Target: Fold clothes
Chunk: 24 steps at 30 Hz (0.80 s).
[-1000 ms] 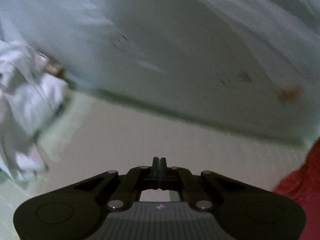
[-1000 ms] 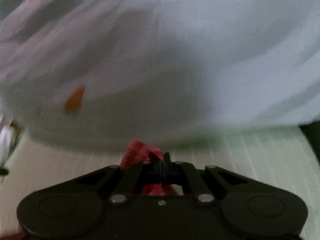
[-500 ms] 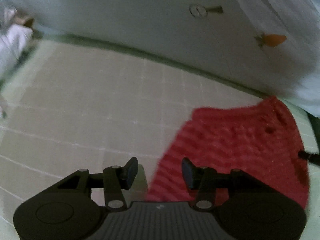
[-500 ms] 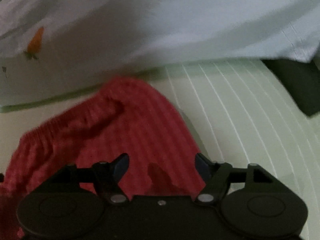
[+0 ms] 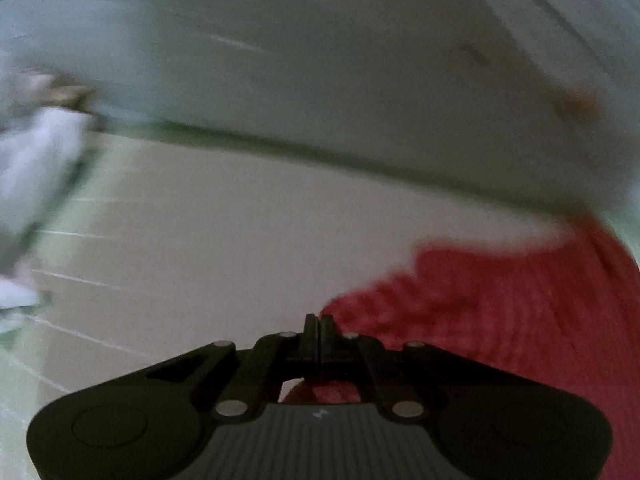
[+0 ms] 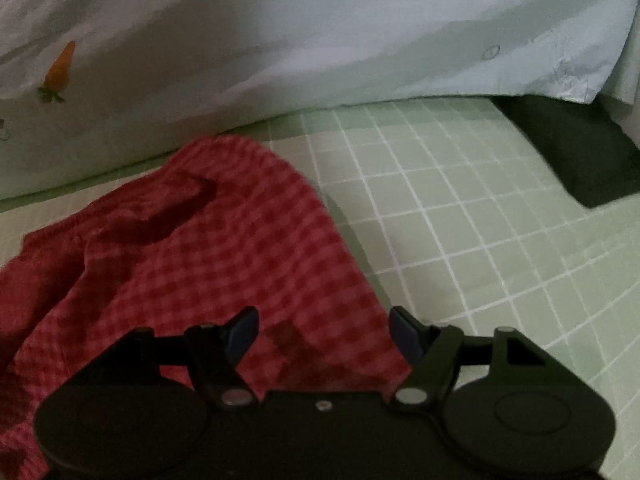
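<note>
Red checked shorts [image 6: 224, 248] with an elastic waistband lie rumpled on the green checked sheet [image 6: 460, 208]. My right gripper [image 6: 322, 328] hovers open over their near right part, the cloth lying under the gap and neither pad pressing on it. In the blurred left wrist view the shorts [image 5: 500, 300] fill the lower right. There the jaws of my left gripper [image 5: 318, 326] are closing and stand together on the left edge of the shorts, with red cloth showing just under the fingers.
White bedding [image 6: 280, 40] printed with a carrot [image 6: 60, 68] is heaped along the far side. A dark folded item [image 6: 580, 152] lies at the far right. A pale crumpled cloth [image 5: 36, 160] sits at the left. Bare sheet [image 5: 220, 248] stretches between it and the shorts.
My left gripper opened beside the red shorts and has shut at their edge. My right gripper went from shut to open and came down over the shorts.
</note>
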Tool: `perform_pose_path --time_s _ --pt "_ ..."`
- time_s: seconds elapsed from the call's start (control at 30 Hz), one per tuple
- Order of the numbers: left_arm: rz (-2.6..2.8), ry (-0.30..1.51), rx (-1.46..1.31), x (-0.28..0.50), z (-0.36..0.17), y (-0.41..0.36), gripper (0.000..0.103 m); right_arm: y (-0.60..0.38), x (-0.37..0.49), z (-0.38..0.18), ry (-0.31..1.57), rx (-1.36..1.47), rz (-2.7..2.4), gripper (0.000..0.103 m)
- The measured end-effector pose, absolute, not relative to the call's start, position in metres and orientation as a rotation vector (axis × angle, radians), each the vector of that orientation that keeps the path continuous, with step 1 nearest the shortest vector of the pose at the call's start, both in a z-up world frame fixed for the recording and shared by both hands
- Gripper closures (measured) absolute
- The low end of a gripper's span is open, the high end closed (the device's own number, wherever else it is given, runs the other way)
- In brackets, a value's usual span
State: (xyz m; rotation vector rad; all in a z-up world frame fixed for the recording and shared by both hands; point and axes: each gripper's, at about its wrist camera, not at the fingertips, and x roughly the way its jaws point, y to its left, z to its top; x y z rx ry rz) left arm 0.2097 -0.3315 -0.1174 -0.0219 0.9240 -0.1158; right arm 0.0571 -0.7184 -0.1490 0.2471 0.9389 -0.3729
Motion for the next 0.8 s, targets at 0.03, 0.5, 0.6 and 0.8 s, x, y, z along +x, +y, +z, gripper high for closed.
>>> perform_pose_path --time_s 0.03,0.5,0.6,0.8 --pt "-0.084 0.899 -0.068 0.214 -0.111 -0.319 0.091 -0.717 0.057 -0.148 0.938 0.243 -0.373 0.03" --pt "-0.088 1.028 -0.168 0.103 -0.118 -0.246 0.04 -0.651 0.011 -0.137 0.939 0.272 -0.349 0.022" --pt "-0.089 1.067 -0.21 0.077 -0.125 -0.236 0.04 -0.62 -0.003 -0.14 0.95 0.287 -0.338 0.022" --pt "-0.214 1.113 -0.163 0.047 -0.132 -0.228 0.04 -0.548 -0.033 -0.138 0.945 0.269 -0.334 0.022"
